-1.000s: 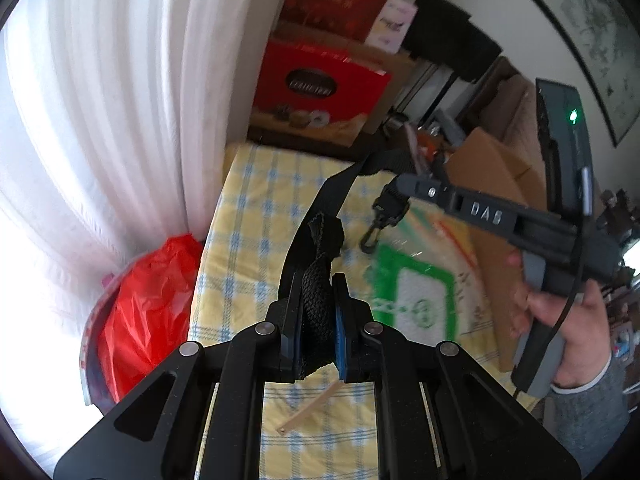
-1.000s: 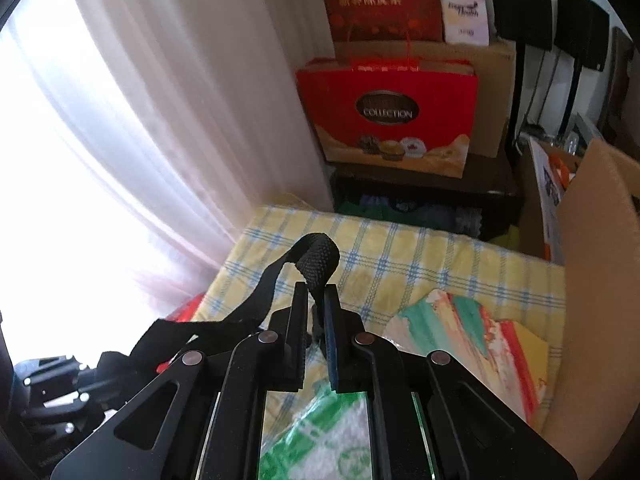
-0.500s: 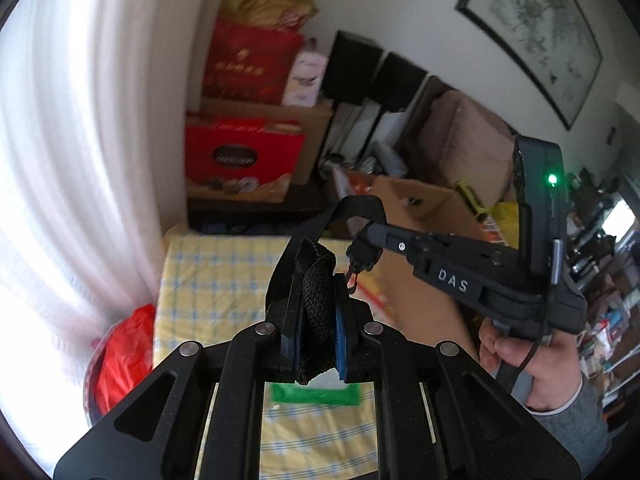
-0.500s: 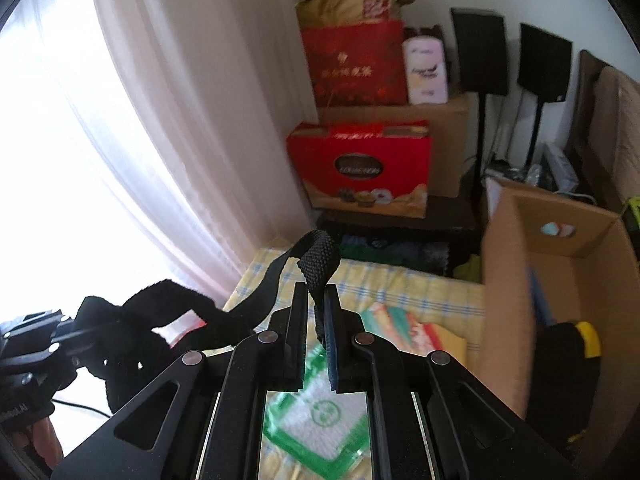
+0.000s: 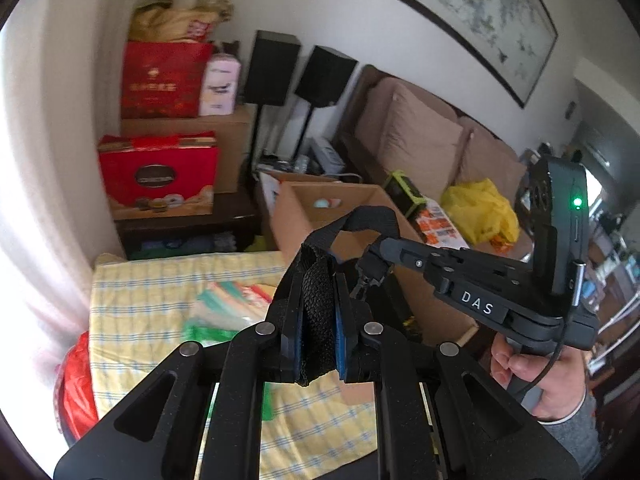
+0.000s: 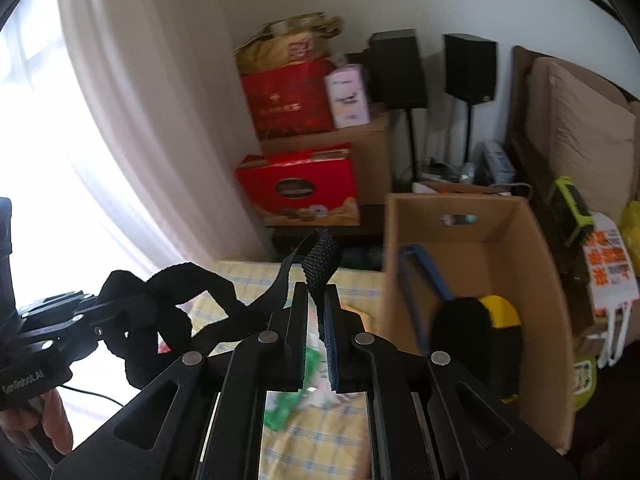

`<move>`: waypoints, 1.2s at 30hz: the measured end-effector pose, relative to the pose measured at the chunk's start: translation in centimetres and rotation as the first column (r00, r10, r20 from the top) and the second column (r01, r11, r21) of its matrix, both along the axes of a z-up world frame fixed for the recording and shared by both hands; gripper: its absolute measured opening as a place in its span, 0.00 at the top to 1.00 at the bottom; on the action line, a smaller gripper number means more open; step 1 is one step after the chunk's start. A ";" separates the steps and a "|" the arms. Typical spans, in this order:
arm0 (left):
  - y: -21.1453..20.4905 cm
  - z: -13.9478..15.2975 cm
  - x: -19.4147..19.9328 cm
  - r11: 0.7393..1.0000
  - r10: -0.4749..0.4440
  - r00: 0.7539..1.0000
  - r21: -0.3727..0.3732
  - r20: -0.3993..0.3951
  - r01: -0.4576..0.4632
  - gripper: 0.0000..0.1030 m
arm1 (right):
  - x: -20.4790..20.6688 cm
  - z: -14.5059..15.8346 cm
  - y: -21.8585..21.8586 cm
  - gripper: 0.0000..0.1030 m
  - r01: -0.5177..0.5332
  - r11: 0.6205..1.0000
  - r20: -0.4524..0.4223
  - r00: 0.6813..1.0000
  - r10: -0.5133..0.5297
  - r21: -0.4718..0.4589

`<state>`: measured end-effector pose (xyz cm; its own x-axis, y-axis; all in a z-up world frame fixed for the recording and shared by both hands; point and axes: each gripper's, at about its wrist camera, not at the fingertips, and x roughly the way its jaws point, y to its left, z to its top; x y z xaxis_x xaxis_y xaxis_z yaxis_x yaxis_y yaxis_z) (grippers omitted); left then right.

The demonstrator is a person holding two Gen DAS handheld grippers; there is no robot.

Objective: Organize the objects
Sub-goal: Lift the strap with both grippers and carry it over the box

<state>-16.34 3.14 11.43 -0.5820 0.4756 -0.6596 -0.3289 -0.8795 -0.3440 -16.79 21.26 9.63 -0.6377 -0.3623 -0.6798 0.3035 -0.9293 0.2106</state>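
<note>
Webbing of a black strap [image 5: 318, 300] is bunched and pinched in the left gripper [image 5: 316, 320], held in the air above the yellow checked table [image 5: 160, 280]. Further right, the right gripper [image 6: 316, 316] is pressed onto another fold of the same strap, whose metal clip [image 5: 362, 286] dangles between them. The cardboard box [image 6: 520, 248], already holding a blue-framed tool and a black-and-yellow item, stands just right. To do this well, I judge both ends should travel together over the box rim, lowering the clip first so nothing snags. Readable writing: "DAS" on the right gripper's body, "GenRobot.AI" on the left's.
</note>
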 end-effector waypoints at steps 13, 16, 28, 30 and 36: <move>8.7 -1.7 -0.8 0.996 -0.082 0.996 -0.015 0.025 0.083 0.89 | 1.8 -0.1 8.9 0.94 0.140 0.990 0.021 0.990 -0.140 -0.001; 10.2 -2.2 -0.7 0.996 -0.087 0.996 -0.035 0.022 0.088 0.89 | 2.0 -0.3 10.1 0.94 0.163 0.987 0.023 0.986 -0.163 0.002; 15.2 -4.6 -1.4 0.991 -0.064 0.998 -0.120 0.017 0.066 0.89 | 2.7 -1.4 14.6 0.94 0.230 0.973 0.023 0.973 -0.230 0.016; 16.0 -4.9 -1.7 0.990 -0.048 0.999 -0.135 0.013 0.050 0.89 | 2.9 -1.5 15.2 0.94 0.240 0.971 0.019 0.971 -0.240 0.021; 17.7 -5.9 -2.1 0.984 0.012 1.000 -0.177 -0.020 -0.015 0.89 | 3.1 -2.2 16.6 0.94 0.260 0.965 0.021 0.965 -0.261 0.034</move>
<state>-18.45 20.82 5.48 -0.6009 0.3446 -0.7212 -0.3216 -0.9303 -0.1766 -13.67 37.87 7.40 -0.6900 -0.1651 -0.7047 0.0453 -0.9816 0.1857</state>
